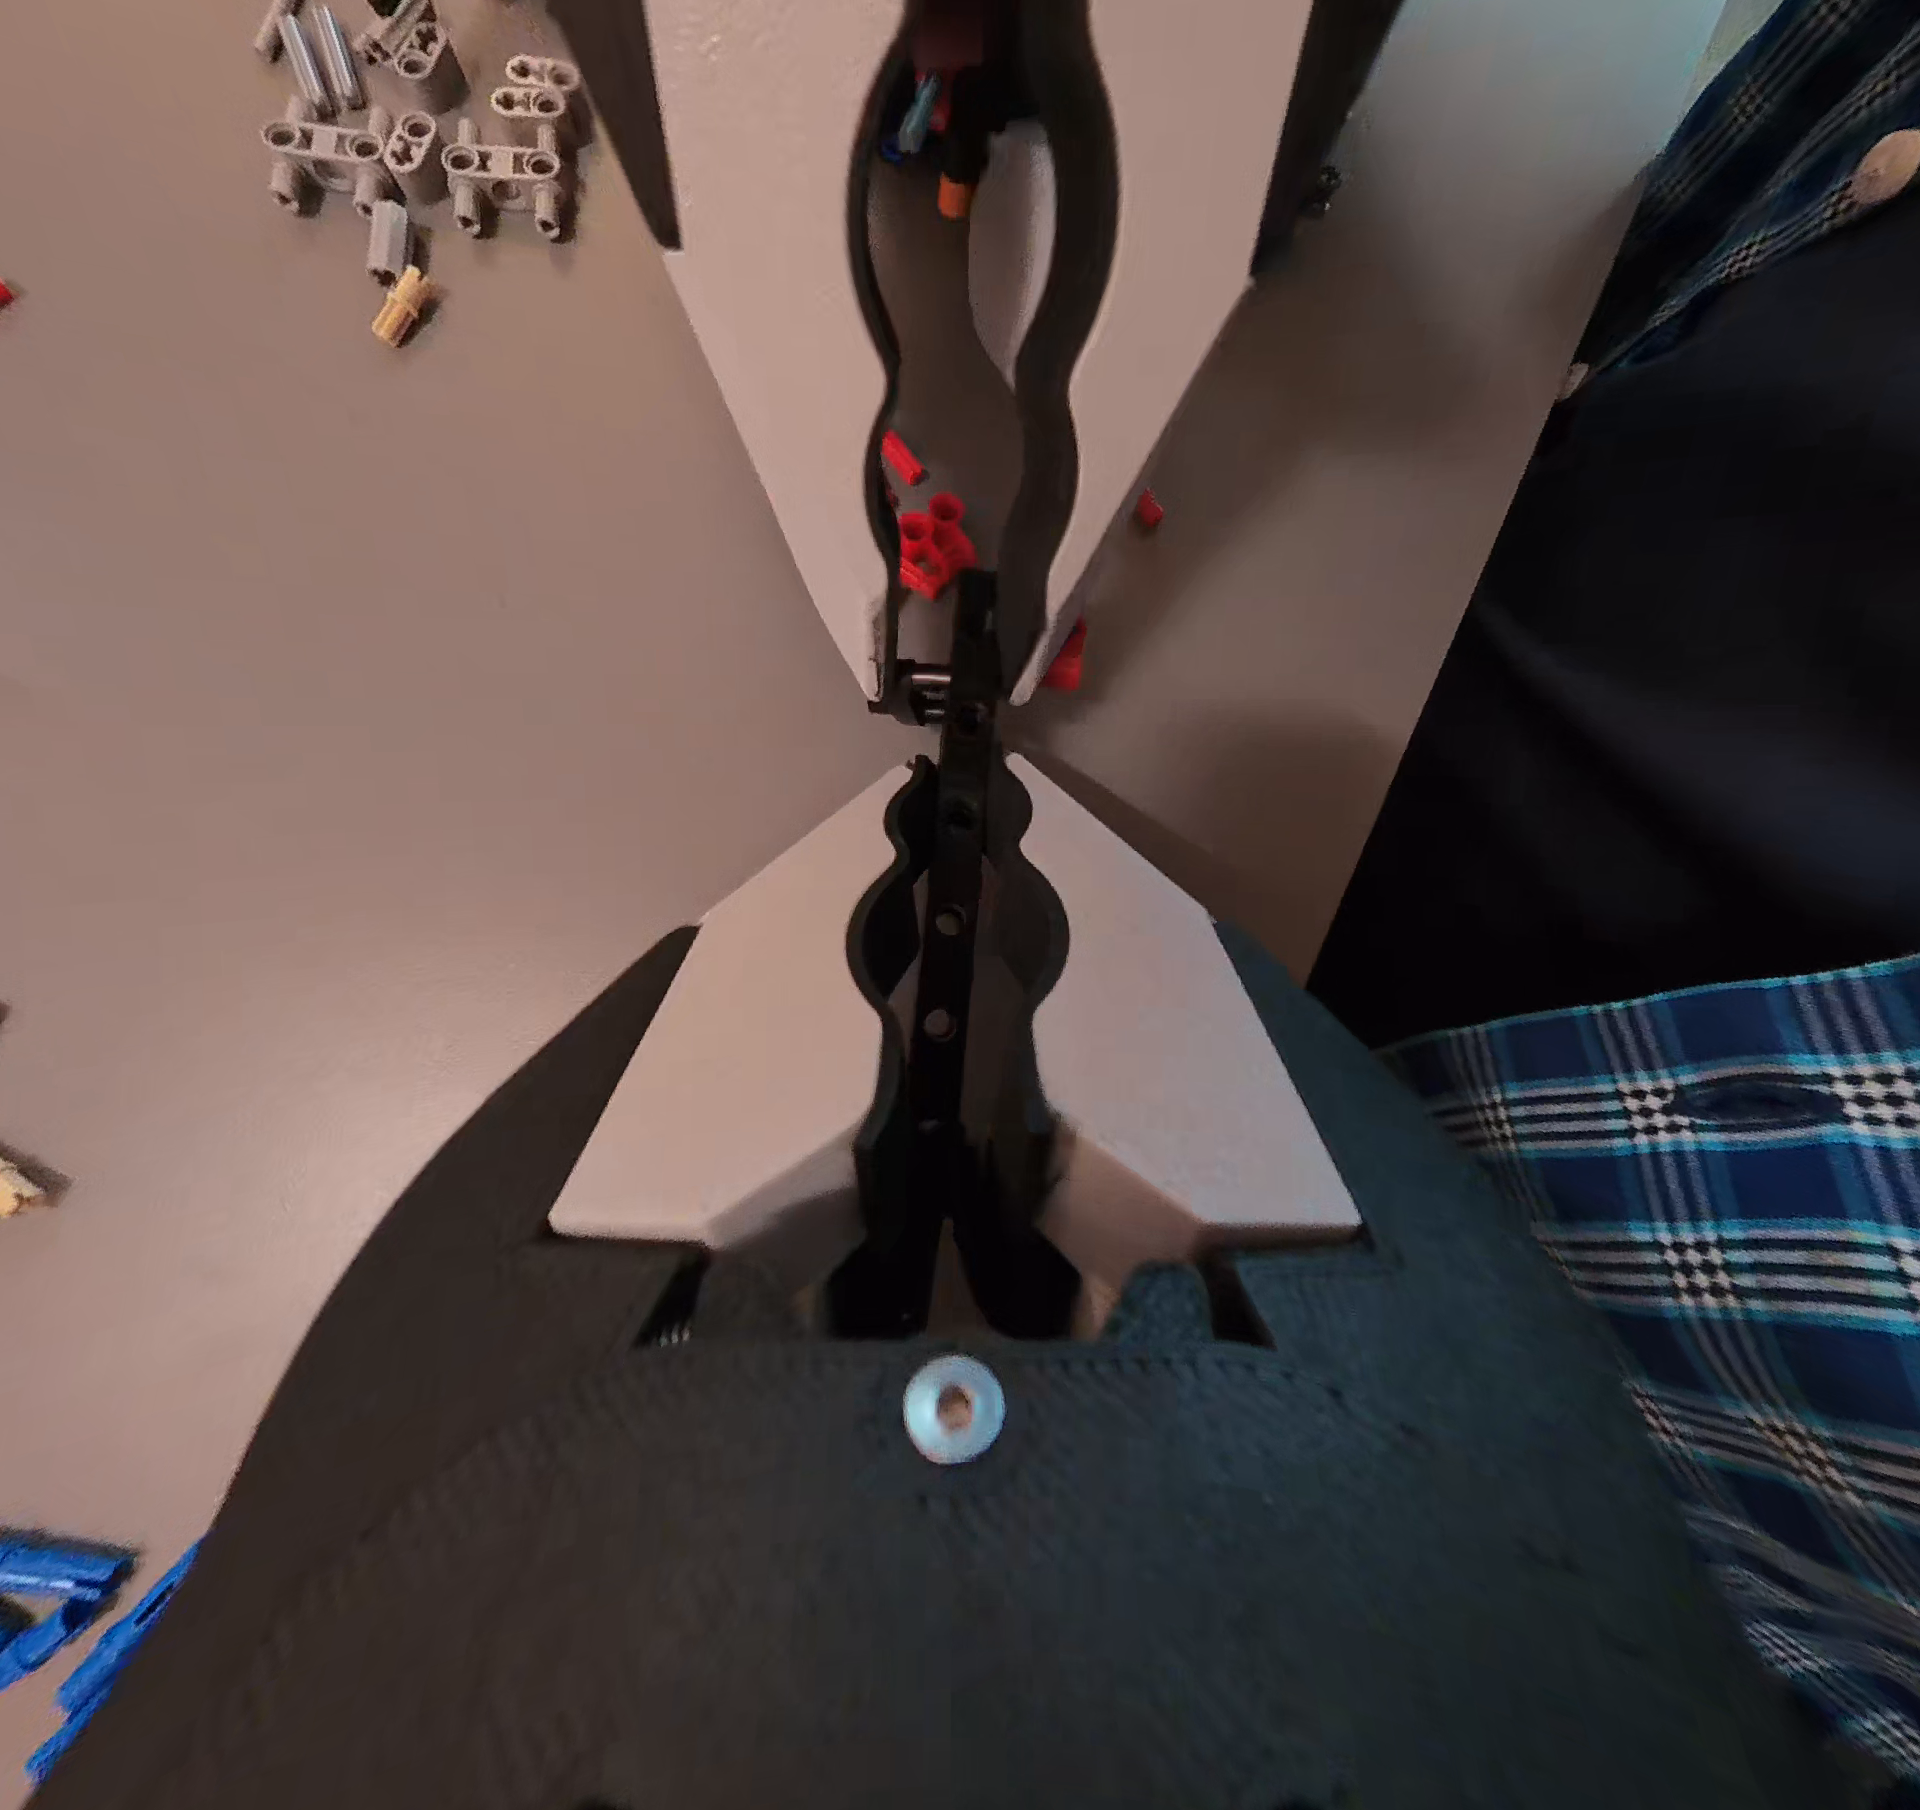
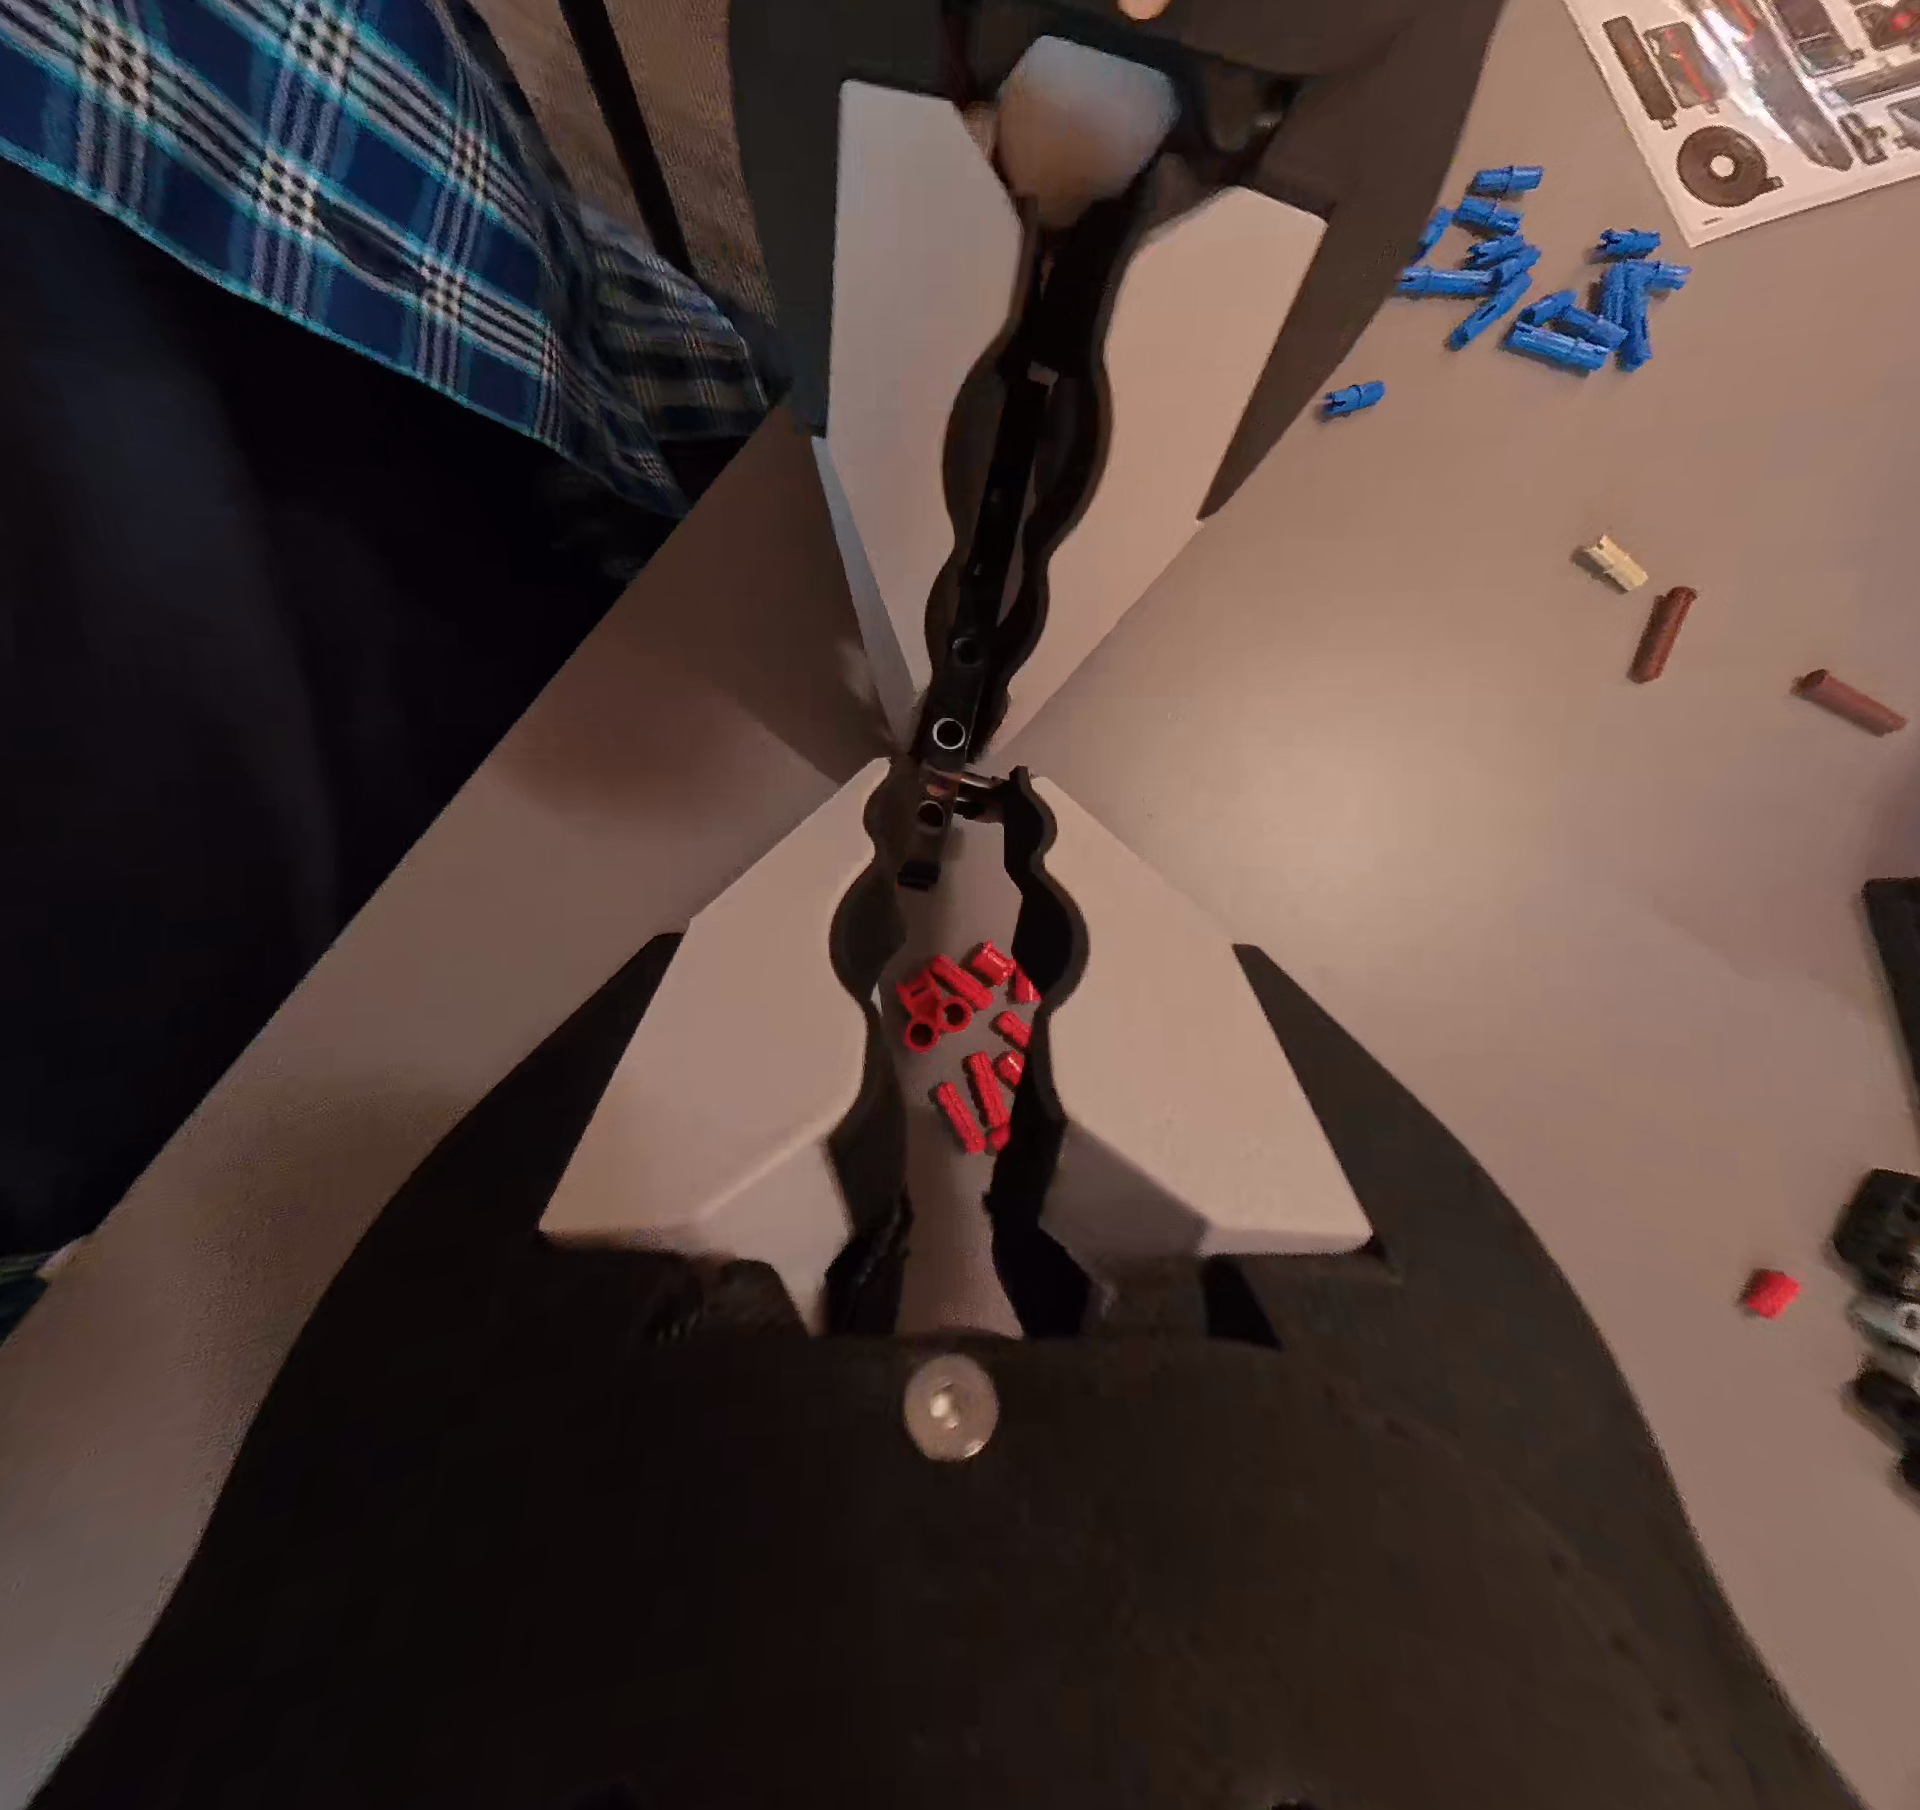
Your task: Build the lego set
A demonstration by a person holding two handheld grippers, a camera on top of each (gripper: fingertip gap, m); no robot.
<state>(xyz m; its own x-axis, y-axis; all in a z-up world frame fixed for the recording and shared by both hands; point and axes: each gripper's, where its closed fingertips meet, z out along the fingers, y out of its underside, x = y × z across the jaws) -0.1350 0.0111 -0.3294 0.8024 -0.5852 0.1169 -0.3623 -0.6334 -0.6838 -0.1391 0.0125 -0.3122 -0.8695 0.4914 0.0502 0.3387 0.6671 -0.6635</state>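
My left gripper [image 1: 961, 763] is shut on a long black beam [image 1: 948, 929] with a row of holes, held lengthwise between its fingers. The beam's far end sticks out past the fingertips. My right gripper [image 2: 951, 778] faces it tip to tip and is shut on a small black pin [image 2: 975, 784], which it presses sideways against the beam's end [image 2: 940, 804]. In the left wrist view the right gripper [image 1: 948, 698] comes in from the top, with the pin [image 1: 920, 698] at its tips. Both are held above the grey table.
Red pins and connectors [image 2: 966, 1043] lie on the table under the grippers. Grey connectors [image 1: 416, 129] lie far left. Blue pins [image 2: 1538, 285], two brown axles [image 2: 1662, 633], a sticker sheet [image 2: 1766, 25] and dark parts [image 2: 1886, 1272] are around. A person in a plaid shirt [image 1: 1714, 1189] sits at the table edge.
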